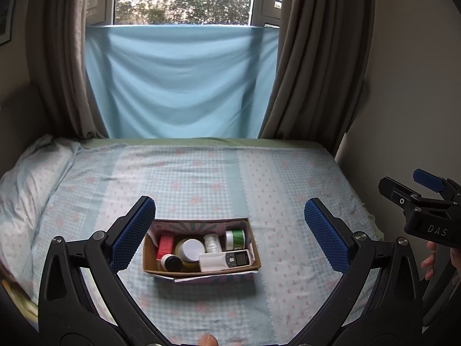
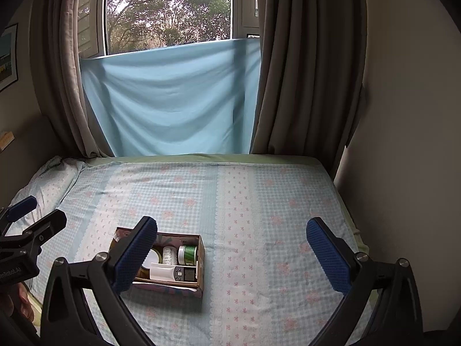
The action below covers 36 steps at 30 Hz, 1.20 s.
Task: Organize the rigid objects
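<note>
Looking down my wide-open left claw (image 1: 227,233), I see the box (image 1: 201,268) (full of bottles) centred between its fingers; my right claw (image 2: 230,256), equally wide, sits right of it.

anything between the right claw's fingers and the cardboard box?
Nothing. In the right wrist view the right claw hangs open above the bedsheet; its left finger overlaps the cardboard box, with only bare sheet between the fingers.
</note>
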Each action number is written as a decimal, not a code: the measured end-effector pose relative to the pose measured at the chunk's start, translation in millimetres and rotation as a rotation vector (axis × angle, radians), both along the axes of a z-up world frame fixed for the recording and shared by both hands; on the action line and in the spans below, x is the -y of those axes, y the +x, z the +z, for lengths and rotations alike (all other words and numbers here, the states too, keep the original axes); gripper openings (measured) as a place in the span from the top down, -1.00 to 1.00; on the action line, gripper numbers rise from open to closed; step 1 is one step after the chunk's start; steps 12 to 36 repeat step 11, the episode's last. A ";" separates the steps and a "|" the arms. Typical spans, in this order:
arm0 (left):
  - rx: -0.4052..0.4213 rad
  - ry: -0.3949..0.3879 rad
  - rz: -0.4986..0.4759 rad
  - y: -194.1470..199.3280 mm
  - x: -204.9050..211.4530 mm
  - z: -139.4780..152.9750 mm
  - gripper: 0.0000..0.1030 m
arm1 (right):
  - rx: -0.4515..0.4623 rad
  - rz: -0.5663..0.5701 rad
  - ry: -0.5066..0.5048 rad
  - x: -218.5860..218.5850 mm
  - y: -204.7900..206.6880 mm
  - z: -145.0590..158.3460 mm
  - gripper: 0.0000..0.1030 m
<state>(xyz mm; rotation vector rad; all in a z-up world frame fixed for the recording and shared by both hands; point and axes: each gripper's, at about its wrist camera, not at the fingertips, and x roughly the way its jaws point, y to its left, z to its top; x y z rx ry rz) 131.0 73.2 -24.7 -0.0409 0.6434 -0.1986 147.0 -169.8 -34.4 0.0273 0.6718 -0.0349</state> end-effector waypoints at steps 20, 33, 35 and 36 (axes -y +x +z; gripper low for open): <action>0.018 -0.030 0.023 -2.4 -6.4 -2.1 -1.00 | -0.001 0.000 -0.004 0.5 -0.2 0.4 -0.99; 0.018 -0.030 0.023 -2.4 -6.4 -2.1 -1.00 | -0.001 0.000 -0.004 0.5 -0.2 0.4 -0.99; 0.018 -0.030 0.023 -2.4 -6.4 -2.1 -1.00 | -0.001 0.000 -0.004 0.5 -0.2 0.4 -0.99; 0.018 -0.030 0.023 -2.4 -6.4 -2.1 -1.00 | -0.001 0.000 -0.004 0.5 -0.2 0.4 -0.99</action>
